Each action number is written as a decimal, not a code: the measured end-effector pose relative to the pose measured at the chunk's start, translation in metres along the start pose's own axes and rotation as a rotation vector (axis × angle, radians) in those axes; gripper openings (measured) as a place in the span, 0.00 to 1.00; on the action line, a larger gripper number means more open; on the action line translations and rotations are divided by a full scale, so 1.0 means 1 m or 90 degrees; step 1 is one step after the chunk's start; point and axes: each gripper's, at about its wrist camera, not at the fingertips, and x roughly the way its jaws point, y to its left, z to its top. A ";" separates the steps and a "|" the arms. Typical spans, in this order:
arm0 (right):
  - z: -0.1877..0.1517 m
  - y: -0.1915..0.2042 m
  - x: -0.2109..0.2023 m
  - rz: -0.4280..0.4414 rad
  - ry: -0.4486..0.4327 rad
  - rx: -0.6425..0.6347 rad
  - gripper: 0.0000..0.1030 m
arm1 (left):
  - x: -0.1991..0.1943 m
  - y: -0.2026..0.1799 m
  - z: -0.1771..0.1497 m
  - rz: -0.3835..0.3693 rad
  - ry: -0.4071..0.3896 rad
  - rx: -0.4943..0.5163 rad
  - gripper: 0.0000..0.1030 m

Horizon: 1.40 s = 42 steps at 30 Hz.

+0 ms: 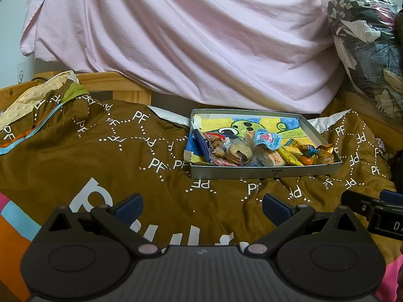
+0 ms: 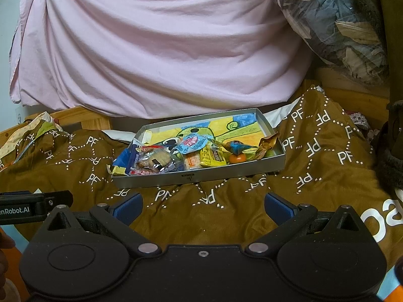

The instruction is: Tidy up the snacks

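Basically, left wrist view: left gripper (image 1: 201,207) spread wide, nothing in it, low over the brown blanket (image 1: 100,156). Snacks (image 1: 262,151) all sit along the near side of the shallow tray (image 1: 264,172), none loose on the bed. Fits tidy-up finished or sorting about to start.

Right wrist view: right gripper (image 2: 202,207) also wide, holding nothing, tray (image 2: 201,176) just ahead. Pink sheet (image 2: 151,50) and clothes bag (image 2: 340,25) behind; path clear.
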 end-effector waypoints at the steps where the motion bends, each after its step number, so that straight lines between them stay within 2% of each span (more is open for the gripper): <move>1: 0.000 0.000 0.000 0.000 0.000 0.000 0.99 | 0.000 0.000 0.000 0.001 0.000 0.000 1.00; 8: 0.000 0.000 0.000 0.001 0.001 0.000 0.99 | 0.004 0.000 0.003 0.056 0.023 0.019 1.00; 42: -0.002 0.001 0.002 0.004 0.011 -0.004 0.99 | 0.005 0.000 0.001 0.051 0.030 0.027 1.00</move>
